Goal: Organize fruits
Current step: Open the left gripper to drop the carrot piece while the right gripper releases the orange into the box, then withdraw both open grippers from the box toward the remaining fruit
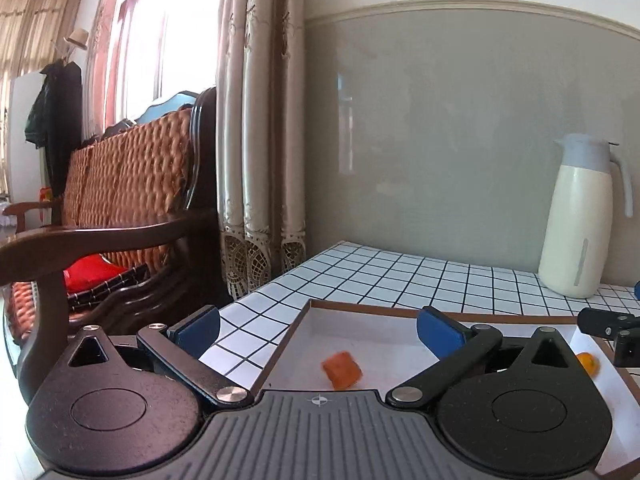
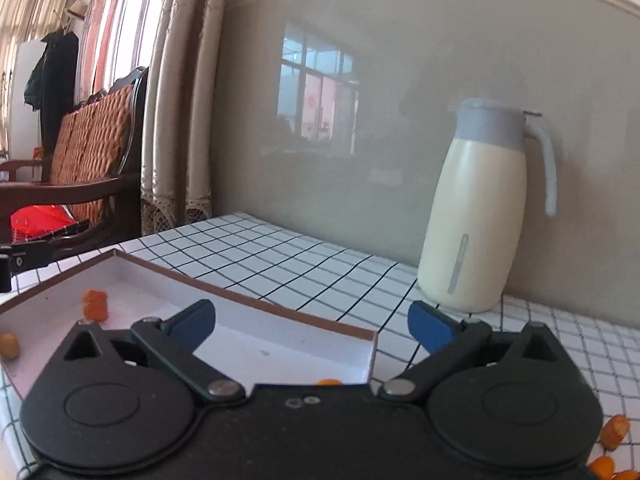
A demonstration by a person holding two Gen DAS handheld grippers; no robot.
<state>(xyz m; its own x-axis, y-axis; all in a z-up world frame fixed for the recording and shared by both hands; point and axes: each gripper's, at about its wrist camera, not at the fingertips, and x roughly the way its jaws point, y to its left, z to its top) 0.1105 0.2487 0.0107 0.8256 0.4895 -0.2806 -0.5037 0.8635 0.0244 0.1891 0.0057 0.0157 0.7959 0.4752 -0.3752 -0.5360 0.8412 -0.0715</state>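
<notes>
A shallow white tray with a brown rim (image 1: 360, 307) (image 2: 248, 296) lies on the checked tablecloth. An orange fruit piece (image 1: 342, 369) (image 2: 95, 304) lies inside it, just ahead of my left gripper (image 1: 320, 330), which is open and empty above the tray's left corner. A smaller orange-yellow piece (image 1: 588, 362) (image 2: 9, 345) lies in the tray too. My right gripper (image 2: 310, 326) is open and empty over the tray's right end. Another orange piece (image 2: 328, 381) peeks out under it. Loose orange pieces (image 2: 616, 432) lie on the cloth at the lower right.
A cream thermos jug with a grey lid (image 1: 580, 216) (image 2: 480, 208) stands at the back right against the grey wall. A wooden wicker-back bench (image 1: 120, 200) and curtains (image 1: 260, 140) stand left of the table's edge. The right gripper's body (image 1: 608, 326) shows in the left wrist view.
</notes>
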